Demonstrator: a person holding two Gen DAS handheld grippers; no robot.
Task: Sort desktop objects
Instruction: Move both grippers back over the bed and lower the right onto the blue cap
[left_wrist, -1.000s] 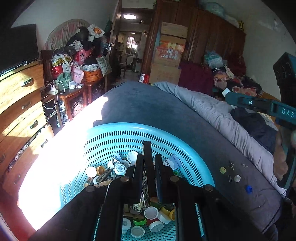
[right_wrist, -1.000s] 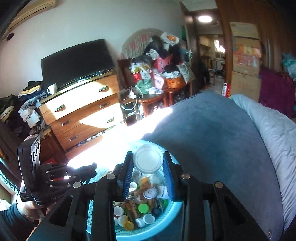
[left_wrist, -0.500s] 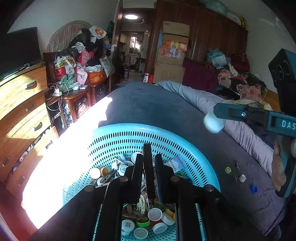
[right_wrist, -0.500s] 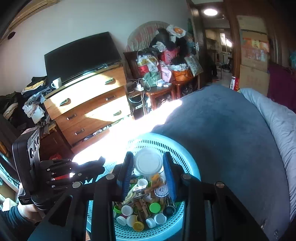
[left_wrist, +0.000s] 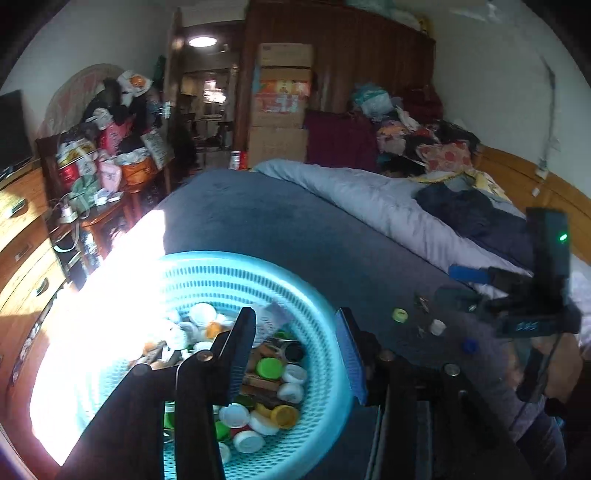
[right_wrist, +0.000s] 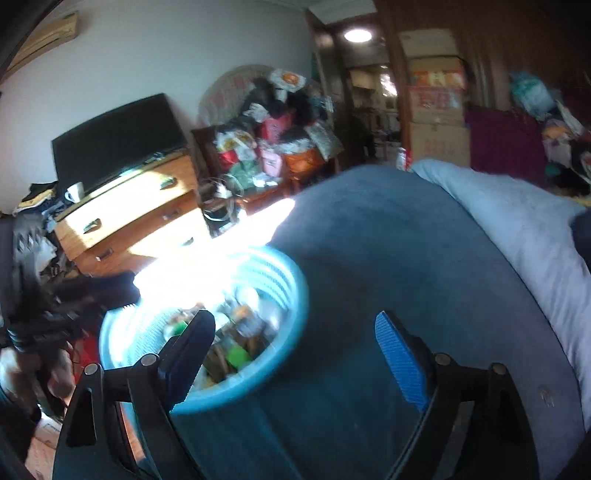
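A cyan perforated basket (left_wrist: 229, 260) (right_wrist: 300, 291) holds several bottle caps and small clutter on the dark blue bedspread (right_wrist: 388, 240). My left gripper (left_wrist: 295, 350) hangs over the basket's right half. Its jaws are opening and nothing is pinched between them. My right gripper (right_wrist: 295, 350) is over the bedspread just right of the basket, its jaws opening wide and empty. In the left wrist view the right gripper (left_wrist: 461, 284) hovers by a few loose items on the bed: a yellow-green cap (left_wrist: 399, 314), a white cap (left_wrist: 437, 326) and a blue cap (left_wrist: 470, 346).
A pale grey quilt (left_wrist: 388, 206) lies along the bed's far side. A wooden dresser (right_wrist: 129, 221) with a TV (right_wrist: 114, 147) stands left of the bed. A cluttered side table (left_wrist: 99, 173) stands beyond the bed's corner. Sunlight washes out the basket's left side.
The right gripper let go of the white round lid, spread its jaws and dropped to the right off the basket. The left gripper went from shut to open and shifted right.
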